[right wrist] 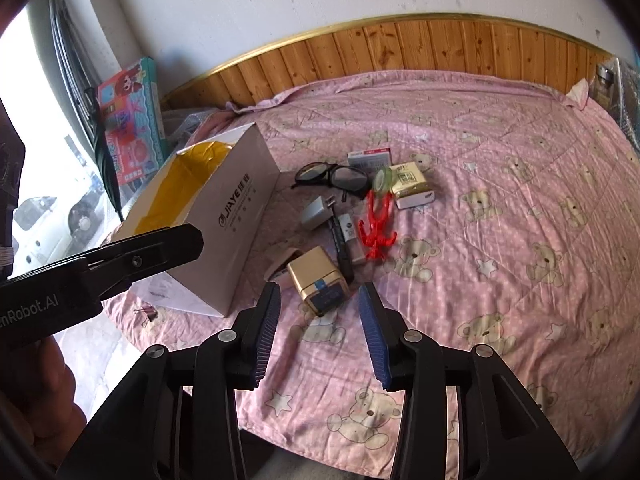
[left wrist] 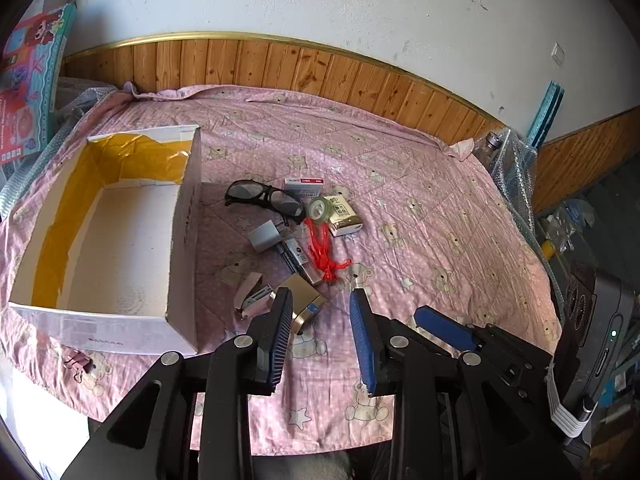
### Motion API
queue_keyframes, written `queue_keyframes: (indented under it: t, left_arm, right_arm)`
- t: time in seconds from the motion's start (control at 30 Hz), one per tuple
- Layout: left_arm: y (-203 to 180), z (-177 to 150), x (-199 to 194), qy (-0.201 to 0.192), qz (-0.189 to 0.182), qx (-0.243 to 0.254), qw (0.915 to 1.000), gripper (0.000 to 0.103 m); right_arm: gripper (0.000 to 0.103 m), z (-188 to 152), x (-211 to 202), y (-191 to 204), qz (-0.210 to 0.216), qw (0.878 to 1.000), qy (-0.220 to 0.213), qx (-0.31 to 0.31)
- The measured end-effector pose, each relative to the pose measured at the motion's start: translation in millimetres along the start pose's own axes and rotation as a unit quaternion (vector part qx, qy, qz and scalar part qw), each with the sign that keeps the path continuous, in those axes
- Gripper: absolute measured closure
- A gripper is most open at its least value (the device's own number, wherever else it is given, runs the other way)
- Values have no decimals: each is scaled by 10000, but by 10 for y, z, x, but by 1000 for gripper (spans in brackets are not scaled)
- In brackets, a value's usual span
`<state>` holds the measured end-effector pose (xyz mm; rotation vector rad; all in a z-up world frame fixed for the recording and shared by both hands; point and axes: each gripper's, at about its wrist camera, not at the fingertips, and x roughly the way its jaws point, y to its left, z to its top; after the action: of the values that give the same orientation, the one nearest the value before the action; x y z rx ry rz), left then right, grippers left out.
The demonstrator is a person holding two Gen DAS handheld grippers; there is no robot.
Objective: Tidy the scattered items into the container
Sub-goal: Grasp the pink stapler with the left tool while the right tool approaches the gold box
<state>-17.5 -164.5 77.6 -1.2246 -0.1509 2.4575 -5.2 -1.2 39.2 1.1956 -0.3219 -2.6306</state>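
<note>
Pink teddy-bear quilt [left wrist: 420,184] on a bed against wood panelling, with your box [left wrist: 120,240] sitting open on the left side. The clutter's piled just right of it: glasses [left wrist: 264,198], charger [left wrist: 264,236], red clip [left wrist: 324,252], tape [left wrist: 319,207], stapler [left wrist: 252,296] and a gold box [right wrist: 320,286]. Your left gripper [left wrist: 320,332] and right gripper [right wrist: 320,332] both hover wide open with nothing in them, the gold box just ahead of the tips.

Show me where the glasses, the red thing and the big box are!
glasses [left wrist: 245,192], left wrist view, on the left lens.
red thing [right wrist: 375,232], right wrist view, on its middle.
big box [left wrist: 182,256], left wrist view, on its white right wall.
</note>
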Motion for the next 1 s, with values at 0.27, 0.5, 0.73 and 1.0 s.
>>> queue_keyframes:
  t: [0.27,0.5,0.73,1.0]
  left_arm:
    - [164,61,637,464,47,-46,9989,62]
    - [514,21,964,736,216,-319,9965,62]
    - [940,-50,976,732,665,-755,9922,62]
    - [910,5,1231,915,196,-724,9930,57]
  right_arm:
    - [56,47,389,-112,81,9993,359,35]
    - [56,56,744,-200,134,9978,637,146]
    - [53,51,1072,-133,228,9954,922,-112]
    - [44,0,1475,-30,219,9910,1176,-606]
